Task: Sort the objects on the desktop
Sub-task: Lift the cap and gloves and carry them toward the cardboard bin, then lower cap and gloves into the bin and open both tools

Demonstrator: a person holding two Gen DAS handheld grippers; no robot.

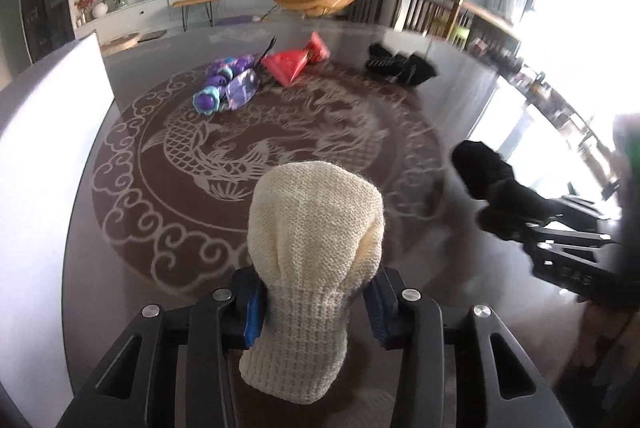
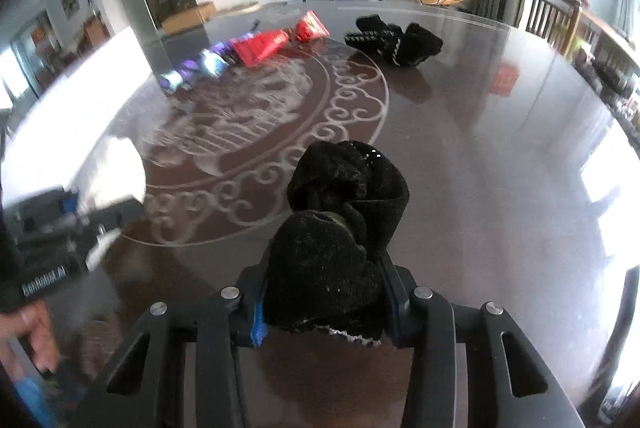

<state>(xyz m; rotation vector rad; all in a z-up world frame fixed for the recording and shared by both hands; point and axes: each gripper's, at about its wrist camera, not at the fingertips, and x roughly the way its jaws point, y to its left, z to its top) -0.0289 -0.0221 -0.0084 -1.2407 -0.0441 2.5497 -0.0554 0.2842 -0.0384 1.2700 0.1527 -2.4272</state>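
1. Left gripper (image 1: 316, 312) is clamped on a cream knitted sock rolled into a bundle (image 1: 314, 228). The blue pads squeeze its ribbed cuff from both sides, and the fat end pokes out past the fingertips over the table.
2. Right gripper (image 2: 326, 304) has its jaws pressed onto a black fuzzy sock bundle (image 2: 340, 228), same deal, held above the dark glossy round table with the pale dragon-and-fish print (image 2: 480, 148).
3. Still lying at the far side: a pile of black socks (image 2: 394, 40), a red foil snack packet (image 2: 262, 46) and purple-and-teal wrapped sweets (image 1: 224, 86) just beside it.
4. My read: this is the carry step, with both picks done and nothing dropped off yet.
5. Next up, I'd guess the black bundle goes over to the black pile. The cream one needs its own clear spot, well apart from the snacks. Keep the squeeze on until each is low over the table.
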